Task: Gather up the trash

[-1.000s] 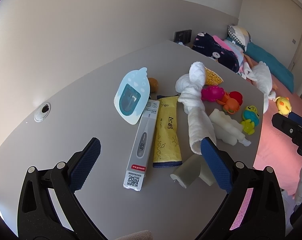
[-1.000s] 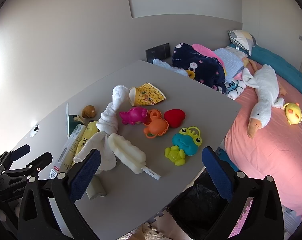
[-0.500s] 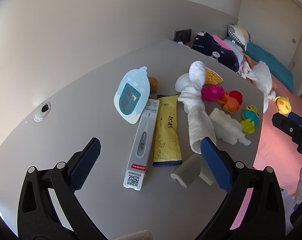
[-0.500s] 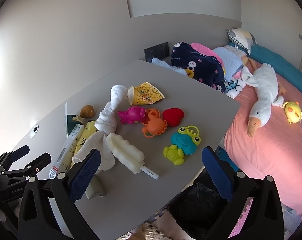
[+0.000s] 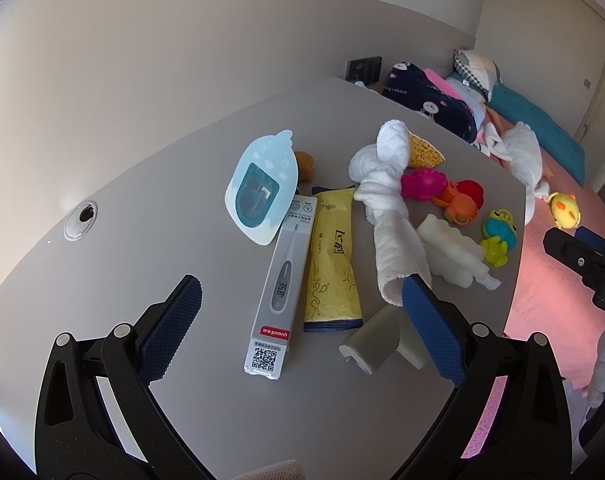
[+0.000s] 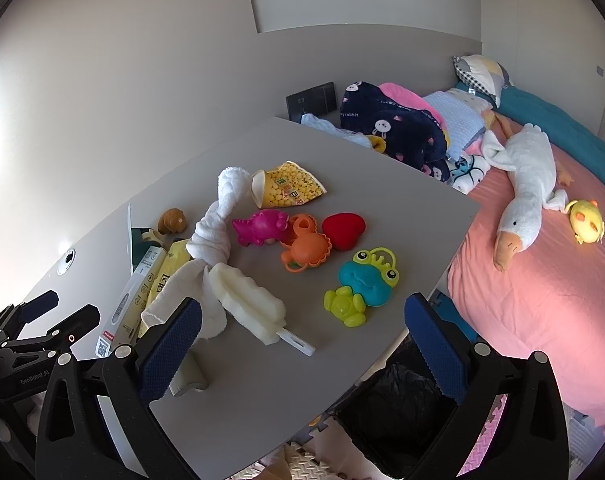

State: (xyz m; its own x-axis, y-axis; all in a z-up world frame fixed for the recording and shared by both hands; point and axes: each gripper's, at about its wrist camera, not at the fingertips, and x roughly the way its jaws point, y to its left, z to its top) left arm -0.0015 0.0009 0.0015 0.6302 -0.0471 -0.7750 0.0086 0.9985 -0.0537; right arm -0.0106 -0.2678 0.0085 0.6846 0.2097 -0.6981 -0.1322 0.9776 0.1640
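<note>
Scanning the left wrist view from the left side, the left gripper hangs over the grey table with its jaws spread wide and nothing between them. In the middle of the frame lie the blue blister card, the thermometer box and, touching it on the right, the yellow wrapper. These look like the trash. The wrapper is probably thin, light and slippery, so I would pinch it at its lower dark edge, where it lifts a little. The box seems stiff and light; a grip across its narrow width should hold. Further right, the white towel is soft, and the grey corner guard lies just beside the right finger.

In the right wrist view, the right gripper is also fully open and empty. The yellow snack bag, upper middle of the frame, looks crumpled and light; its open rim is a good place to take. The black bin bag stands low in the frame, under the table edge.
</note>
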